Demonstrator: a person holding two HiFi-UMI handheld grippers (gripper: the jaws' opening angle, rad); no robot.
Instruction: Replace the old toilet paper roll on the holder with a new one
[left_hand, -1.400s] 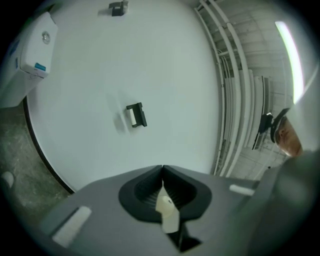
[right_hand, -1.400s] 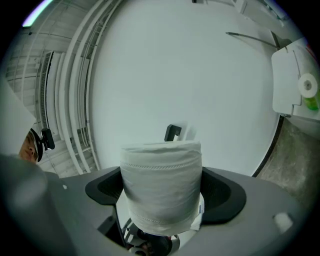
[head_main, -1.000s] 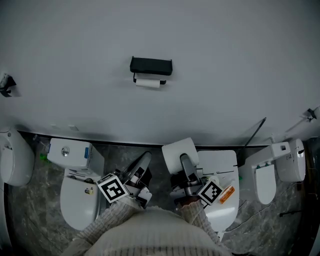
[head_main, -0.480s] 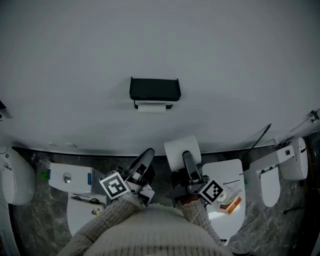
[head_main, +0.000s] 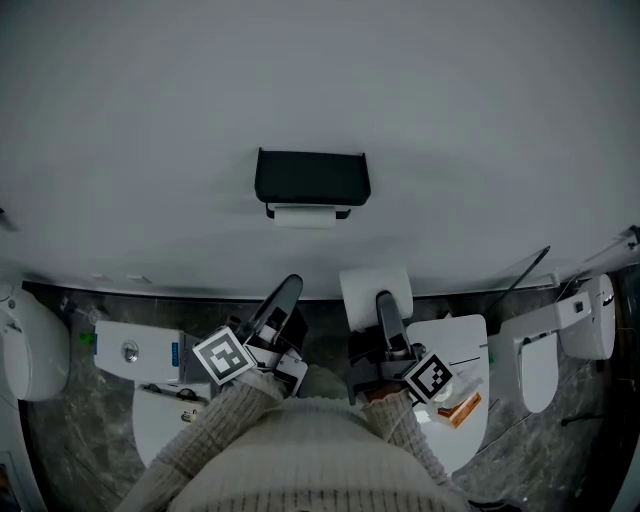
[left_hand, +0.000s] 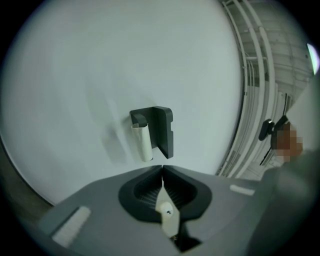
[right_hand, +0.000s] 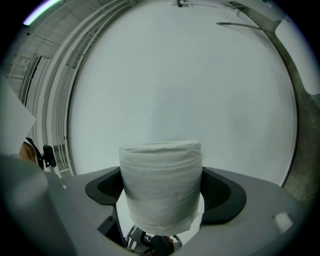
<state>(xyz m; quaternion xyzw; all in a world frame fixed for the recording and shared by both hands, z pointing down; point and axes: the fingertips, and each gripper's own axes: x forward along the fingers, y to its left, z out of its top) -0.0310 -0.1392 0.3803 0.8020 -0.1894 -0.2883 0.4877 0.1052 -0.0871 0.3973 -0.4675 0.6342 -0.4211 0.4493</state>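
A: Where's the holder?
B: Black holder on the wall, well ahead of both claws.
A: Rolls?
B: New roll clamped in the right claw, below-right of the holder, apart from it. Slim old roll sits under the holder. Left claw clenched, nothing in it, holder straight ahead.

A: Floor: dark marbled stone, running up to a pale wall.
B: Standing on it?
A: White toilets, side by side (outer ones cut off by the frame).
B: Anything on the wall?
A: A black holder, with a thin white roll hanging just beneath.
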